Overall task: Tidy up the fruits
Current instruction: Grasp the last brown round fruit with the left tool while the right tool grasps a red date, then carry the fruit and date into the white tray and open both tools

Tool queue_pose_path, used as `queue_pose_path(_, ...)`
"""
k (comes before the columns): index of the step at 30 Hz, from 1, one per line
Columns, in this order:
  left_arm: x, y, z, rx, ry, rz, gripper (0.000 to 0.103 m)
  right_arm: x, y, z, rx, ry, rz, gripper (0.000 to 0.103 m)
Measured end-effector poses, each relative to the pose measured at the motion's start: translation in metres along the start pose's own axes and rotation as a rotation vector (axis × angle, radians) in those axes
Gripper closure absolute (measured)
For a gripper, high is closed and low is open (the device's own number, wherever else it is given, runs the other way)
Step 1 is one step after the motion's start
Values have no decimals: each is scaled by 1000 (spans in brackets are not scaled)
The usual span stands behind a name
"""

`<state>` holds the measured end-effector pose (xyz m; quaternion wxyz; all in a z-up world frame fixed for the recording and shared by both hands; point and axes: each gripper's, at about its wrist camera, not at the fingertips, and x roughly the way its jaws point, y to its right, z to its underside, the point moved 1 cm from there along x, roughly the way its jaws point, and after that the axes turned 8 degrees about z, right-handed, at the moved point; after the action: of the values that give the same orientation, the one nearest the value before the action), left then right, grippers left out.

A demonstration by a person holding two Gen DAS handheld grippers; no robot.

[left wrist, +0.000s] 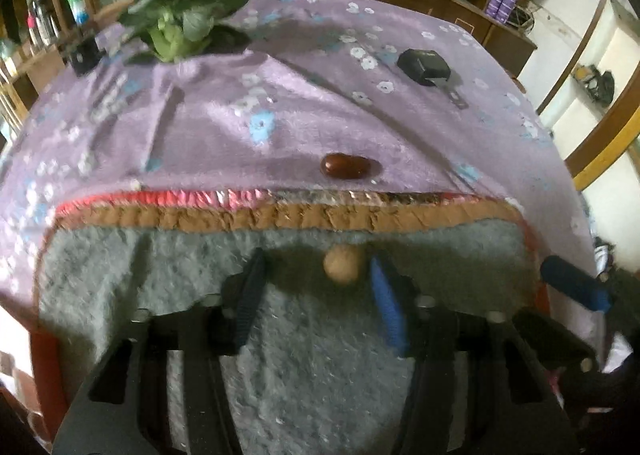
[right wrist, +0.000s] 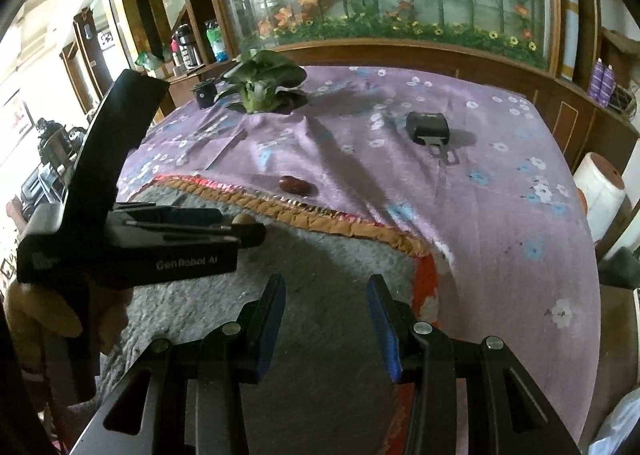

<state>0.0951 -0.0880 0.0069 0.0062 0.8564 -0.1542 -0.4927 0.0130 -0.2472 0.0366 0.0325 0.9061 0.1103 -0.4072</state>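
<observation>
My left hand-held gripper (left wrist: 316, 275) hangs low over the grey mat (left wrist: 120, 275), its fingers spread apart and clasping nothing. A small tan fruit (left wrist: 340, 265), round and pale, sits on the mat between the fingertips, closer to the blue-padded finger (left wrist: 386, 307) than to the dark one. I cannot tell whether that pad touches it. I judge I have the jaws wide here so that the fruit fits between them with room on the dark side, and I would want to centre it before closing, since a round fruit pinched off-centre may roll away across the fuzzy mat.

The other fruit, a dark red date (left wrist: 345, 165), lies on the purple flowered cloth (left wrist: 280, 103) just beyond the mat's orange and red folded edge (left wrist: 240, 215), ahead of my left fingertips and well apart from them. It rests alone there, so I take it as not yet sorted.

My right hand-held gripper (right wrist: 328, 311) also stands released, jaws parted and bare, hovering over the mat near its corner. From its view the left tool sits off to the side with the tan fruit (right wrist: 243, 219) peeking past its tip, and the date (right wrist: 294, 184) lies further out on the cloth. A leafy green vegetable (right wrist: 262, 81) and a black buckle (right wrist: 427, 127) rest far across the surface, out of the way.
</observation>
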Motion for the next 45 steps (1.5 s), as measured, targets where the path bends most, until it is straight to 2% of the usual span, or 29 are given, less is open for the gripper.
queue_pose_path(1,0,0,0,12,5,-15,79,1,-1,-2,-11,-2,-2,62)
queue_pose_path(2,-1,-3,0,10,7,-4,83,2,-3,-4,-27,1,-4,62)
queue_pose_path(5,-6,-14,2,-32,-5,19,83,7,-9,-17,-72,31,-24,62)
queue_pose_path(9,-27,-26,9,-59,11,-8,83,29,-25,-42,-143,33,-106,62)
queue_pose_path(11,-40,-31,14,-65,23,-12,83,43,-37,-53,-192,24,-132,67)
queue_pose_path(15,-66,-43,24,-85,39,-12,83,73,-55,-70,-276,4,-118,74)
queue_pose_path(19,-82,-54,34,-85,45,-23,83,106,-56,-78,-327,-50,-70,74)
queue_pose_path(21,-86,-59,36,-101,49,-15,83,115,-53,-82,-354,-46,-31,74)
queue_pose_path(23,-88,-63,38,-112,52,-12,83,123,-47,-84,-341,-68,-51,76)
queue_pose_path(24,-89,-64,39,-115,53,-10,83,124,-45,-85,-334,-63,-56,80)
queue_pose_path(25,-91,-66,41,-115,54,-10,83,124,-46,-85,-334,-63,-48,88)
queue_pose_path(29,-99,-75,47,-135,56,-9,82,113,-47,-82,-279,-65,-46,88)
queue_pose_path(35,-131,-98,65,-160,95,-53,82,51,-71,-63,-225,18,-112,88)
queue_pose_path(38,-148,-110,81,-167,116,-110,82,16,-98,-46,-209,62,-186,88)
queue_pose_path(45,-176,-141,117,-204,144,-207,82,-14,-167,-14,-217,64,-300,88)
